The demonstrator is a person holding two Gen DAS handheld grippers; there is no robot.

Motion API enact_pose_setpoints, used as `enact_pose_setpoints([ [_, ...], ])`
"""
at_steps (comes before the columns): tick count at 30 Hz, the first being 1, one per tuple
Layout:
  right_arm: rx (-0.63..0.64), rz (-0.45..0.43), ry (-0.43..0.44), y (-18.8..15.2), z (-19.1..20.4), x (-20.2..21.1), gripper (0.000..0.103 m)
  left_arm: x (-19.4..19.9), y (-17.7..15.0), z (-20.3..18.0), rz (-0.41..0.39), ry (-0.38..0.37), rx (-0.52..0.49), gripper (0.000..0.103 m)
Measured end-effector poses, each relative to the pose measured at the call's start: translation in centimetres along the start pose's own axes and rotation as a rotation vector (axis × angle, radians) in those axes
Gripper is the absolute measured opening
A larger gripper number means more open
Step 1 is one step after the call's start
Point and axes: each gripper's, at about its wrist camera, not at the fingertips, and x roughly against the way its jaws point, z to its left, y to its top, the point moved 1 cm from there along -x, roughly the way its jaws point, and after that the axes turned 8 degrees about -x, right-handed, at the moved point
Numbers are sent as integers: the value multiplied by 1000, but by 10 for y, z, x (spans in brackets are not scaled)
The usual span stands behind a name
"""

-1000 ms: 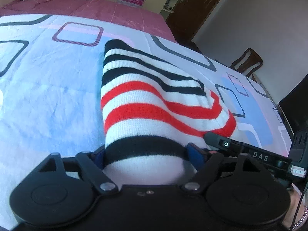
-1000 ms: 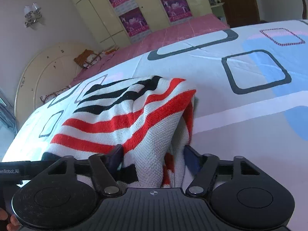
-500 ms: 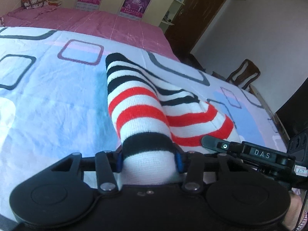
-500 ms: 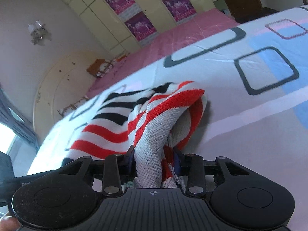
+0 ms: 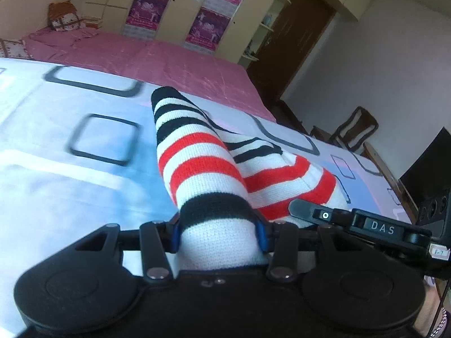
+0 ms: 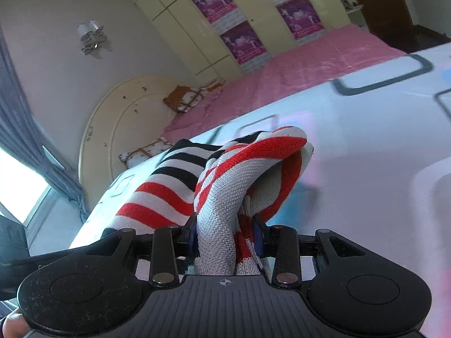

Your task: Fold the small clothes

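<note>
Here the left gripper [image 5: 218, 235] is clenched on a bunched fold of the striped knit garment [image 5: 203, 169], its blue-padded fingers [image 5: 174, 233] pressed in against the white and black bands. The cloth rises ahead of it, lifted off the patterned bedsheet [image 5: 56, 174]. The right gripper [image 6: 225, 236] likewise pinches a gathered edge of the garment [image 6: 234, 186], jaws nearly together; the fabric arches forward and to its left, draping down onto the sheet [image 6: 380, 146].

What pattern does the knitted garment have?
White with black and red stripes; the knitted garment shows best in the left wrist view.
</note>
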Motion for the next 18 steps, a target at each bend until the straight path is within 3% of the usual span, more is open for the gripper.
enact_pose_setpoints([
  [9, -7, 18, 24, -57, 106, -103, 37, 63, 7, 132, -23, 64, -7, 46],
  [13, -1, 53, 32, -71, 126, -149, 37, 69, 5, 171, -32, 120, -18, 46],
  [18, 56, 94, -18, -90, 135, -194, 37, 62, -10, 209, -24, 181, -32, 47],
])
